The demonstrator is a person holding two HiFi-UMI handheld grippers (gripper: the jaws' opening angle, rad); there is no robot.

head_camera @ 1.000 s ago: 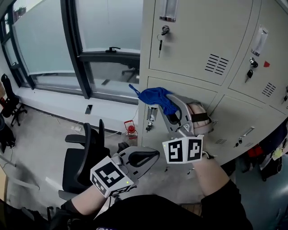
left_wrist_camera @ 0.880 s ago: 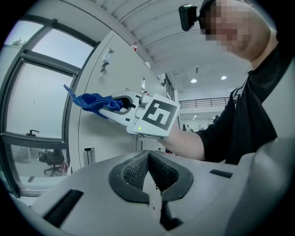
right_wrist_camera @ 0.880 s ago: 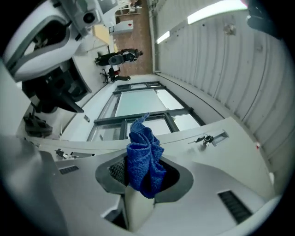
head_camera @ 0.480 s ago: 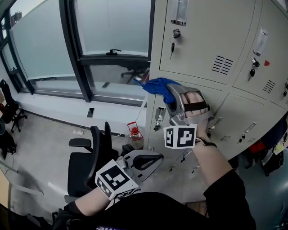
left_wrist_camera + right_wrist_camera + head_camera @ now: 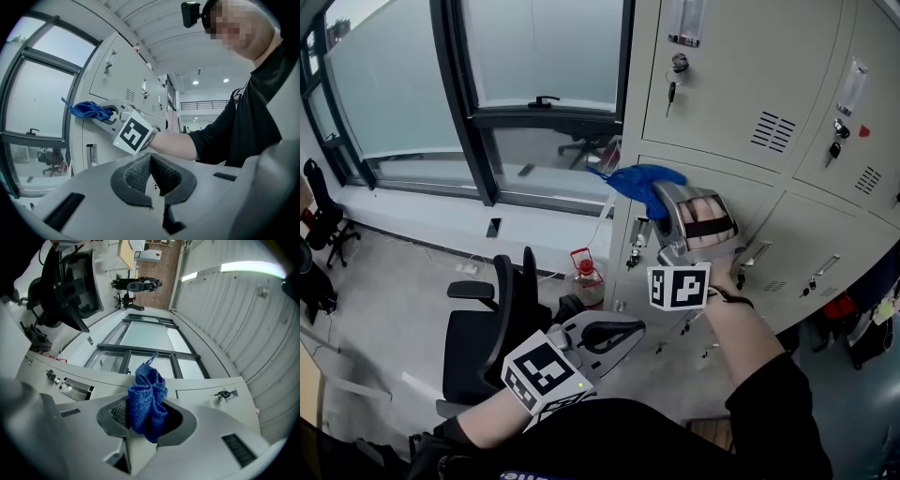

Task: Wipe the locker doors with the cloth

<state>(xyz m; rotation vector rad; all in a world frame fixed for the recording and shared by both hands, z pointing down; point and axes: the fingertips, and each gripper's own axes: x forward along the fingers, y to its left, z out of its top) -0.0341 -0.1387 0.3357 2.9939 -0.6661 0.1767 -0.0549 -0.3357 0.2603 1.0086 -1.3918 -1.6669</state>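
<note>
A bunched blue cloth is clamped in my right gripper, which is shut on it. The cloth lies against the left edge of a beige locker door in the middle row of the locker bank. Keys hang in the locks of the doors above. My left gripper hangs low near my body, away from the lockers, shut with nothing between its pads.
A black office chair stands on the floor below left of the lockers. A red object sits on the floor by the locker base. A large window with a dark frame fills the left.
My right gripper with the cloth has risen slightly along the locker door's left edge. The view shifted left to right; the left gripper barely moved.
</note>
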